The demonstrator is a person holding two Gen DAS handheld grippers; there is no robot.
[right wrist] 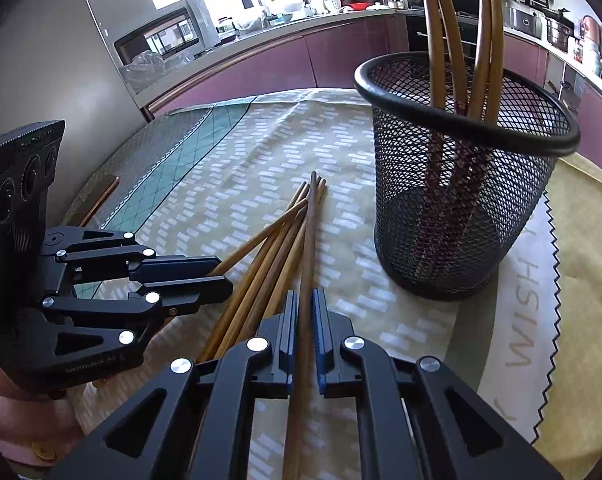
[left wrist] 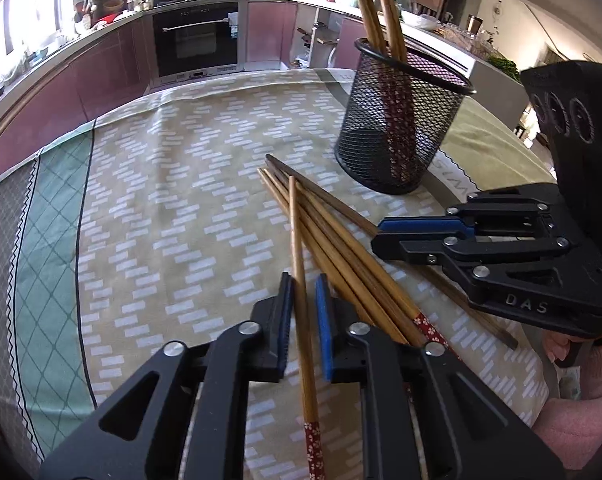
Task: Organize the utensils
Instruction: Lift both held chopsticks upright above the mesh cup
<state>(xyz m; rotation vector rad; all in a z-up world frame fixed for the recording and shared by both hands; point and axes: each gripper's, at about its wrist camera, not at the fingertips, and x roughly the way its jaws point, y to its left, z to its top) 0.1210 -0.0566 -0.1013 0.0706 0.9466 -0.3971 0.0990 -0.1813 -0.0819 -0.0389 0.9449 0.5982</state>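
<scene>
The left gripper (left wrist: 304,304) has its blue ribbed pads closed on a single light bamboo chopstick (left wrist: 301,280), a slim round stick whose long axis runs straight out between the jaws; its red flower-patterned end sits back under the gripper body and its plain tip points ahead, crossing over the loose pile of chopsticks (left wrist: 341,248). That pile — smooth brown sticks lying side by side on the patterned tablecloth (left wrist: 161,200) — fans away from just right of the left jaws, tips aimed toward the far side of the table. The right gripper (right wrist: 305,320) is likewise clamped shut on one darker, duller chopstick (right wrist: 307,264), which runs lengthwise through the jaws and points forward, its tip among the tips of the pile just to the left of it. Ahead and to the right of the right jaws stands a black wire-mesh cup (right wrist: 461,200), round with a thick rolled rim, upright on a pale mat (right wrist: 533,320) with a zigzag edge; several chopsticks stand in it, patterned ends down, plain ends leaning out over the rim. Between the pile's tips and the cup's base the cloth lies bare, and to the left of the left jaws it stretches flat to its green diamond-checked border.
</scene>
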